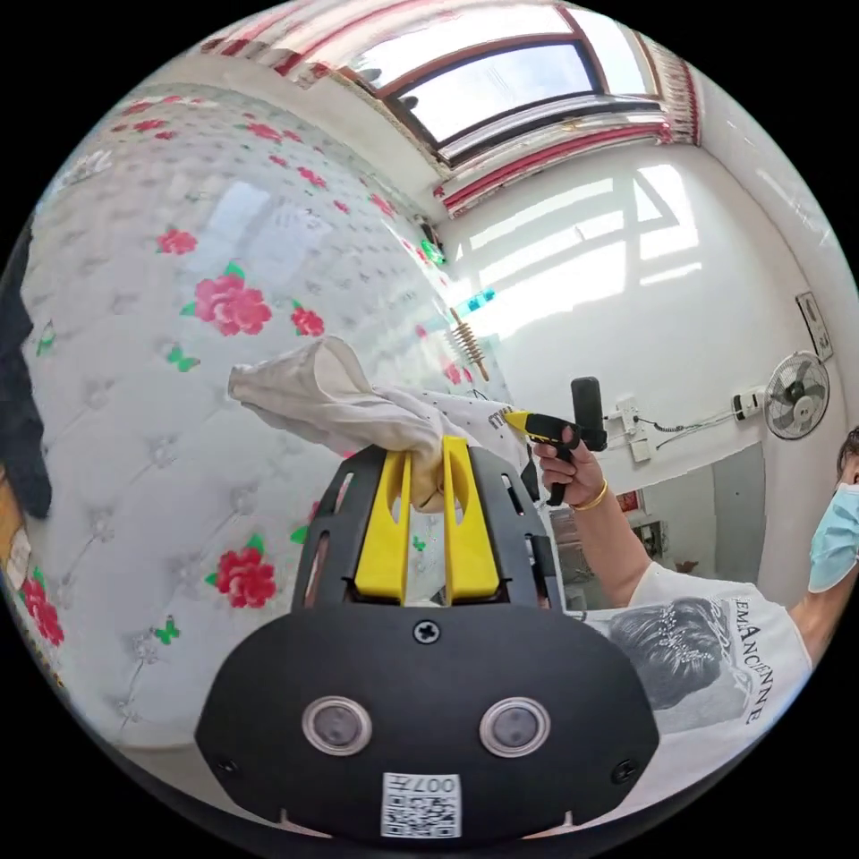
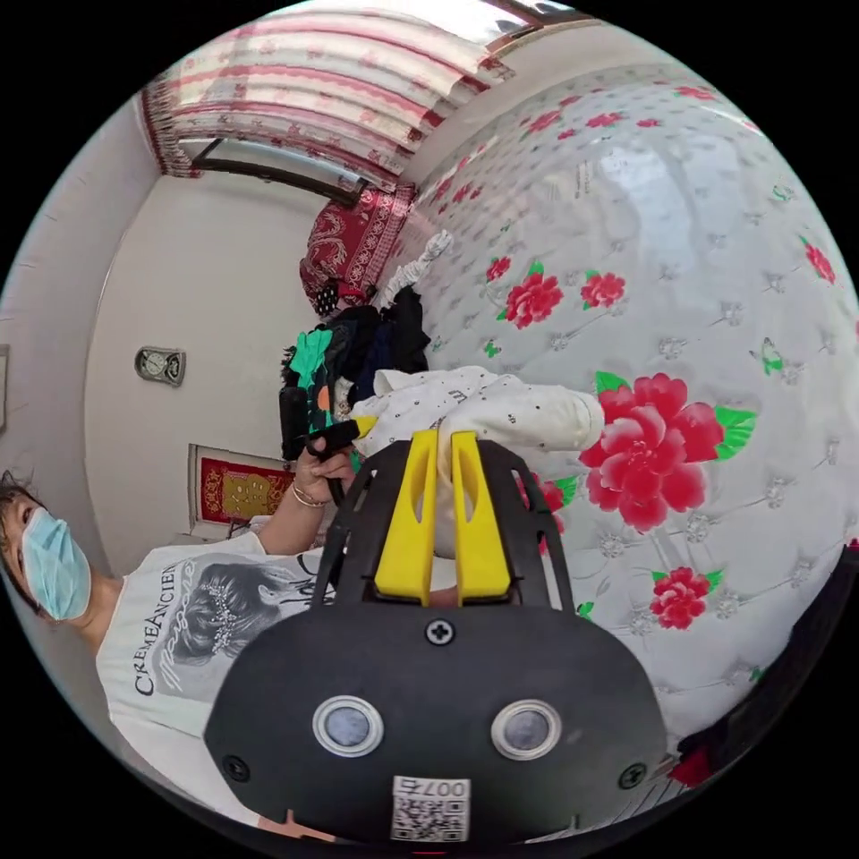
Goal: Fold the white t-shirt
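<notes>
t-shirt [image 1: 340,403] middle hidden behind fingers [image 1: 385,528]

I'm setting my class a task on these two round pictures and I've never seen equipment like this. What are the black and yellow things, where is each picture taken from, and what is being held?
No robot here: a person holds a hand tool in each hand, and each tool carries a wide-angle camera, which gives the round, bent pictures.

In the left gripper view, the yellow left tongs are shut on the white t-shirt, which bunches out past the tips. Further off, the person's hand grips the other tool.

In the right gripper view, the right tongs are likewise shut on the same shirt, white with small dark specks. So the shirt is held up between both tools, not lying flat.

Behind it is a white padded surface with red flowers. A pile of dark clothes sits beyond.
</notes>
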`<state>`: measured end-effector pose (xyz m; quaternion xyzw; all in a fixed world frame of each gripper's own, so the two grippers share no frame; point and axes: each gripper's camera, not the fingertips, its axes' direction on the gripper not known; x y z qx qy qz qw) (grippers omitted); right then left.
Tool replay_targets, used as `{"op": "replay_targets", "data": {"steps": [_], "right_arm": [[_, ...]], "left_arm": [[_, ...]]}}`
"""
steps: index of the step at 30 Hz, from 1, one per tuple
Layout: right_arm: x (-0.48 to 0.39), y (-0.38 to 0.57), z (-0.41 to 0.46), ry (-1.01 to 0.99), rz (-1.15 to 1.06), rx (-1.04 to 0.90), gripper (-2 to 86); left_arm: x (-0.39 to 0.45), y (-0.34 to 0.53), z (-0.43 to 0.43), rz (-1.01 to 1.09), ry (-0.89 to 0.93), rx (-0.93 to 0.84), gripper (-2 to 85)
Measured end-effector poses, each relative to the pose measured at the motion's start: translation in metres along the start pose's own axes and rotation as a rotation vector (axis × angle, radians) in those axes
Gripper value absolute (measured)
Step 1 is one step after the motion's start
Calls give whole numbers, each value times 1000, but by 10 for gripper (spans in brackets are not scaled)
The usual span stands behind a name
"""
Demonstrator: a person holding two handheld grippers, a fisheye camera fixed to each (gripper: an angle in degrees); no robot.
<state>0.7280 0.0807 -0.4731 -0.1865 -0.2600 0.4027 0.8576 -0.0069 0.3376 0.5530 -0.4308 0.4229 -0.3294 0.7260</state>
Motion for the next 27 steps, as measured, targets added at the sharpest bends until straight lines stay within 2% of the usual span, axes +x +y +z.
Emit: {"op": "replay_targets", "data": {"steps": [5,10,12,15,17,20,23,25,27], "right_arm": [[3,78,-165,125,7,207,3],[36,194,-297,308,183,440,5],[66,230,-317,370,305,476,7],[133,287,-318,416,587,492,14],[163,312,-305,389,686,458,22],[166,335,-292,338,651,548,38],[124,329,-290,544,546,620,51],[79,301,-273,723,400,573,60],[54,270,-244,762,252,490,65]], "left_arm": [[139,-54,120,226,90,-77,57],[257,-71,272,380,117,-208,62],[284,-59,362,369,87,-370,67],[289,-21,446,337,-15,-636,67],[288,3,464,357,-30,-704,67],[287,24,463,447,-69,-770,75],[278,35,439,584,-275,-783,75],[265,43,420,605,-423,-797,71],[240,56,392,557,-642,-801,63]]}}
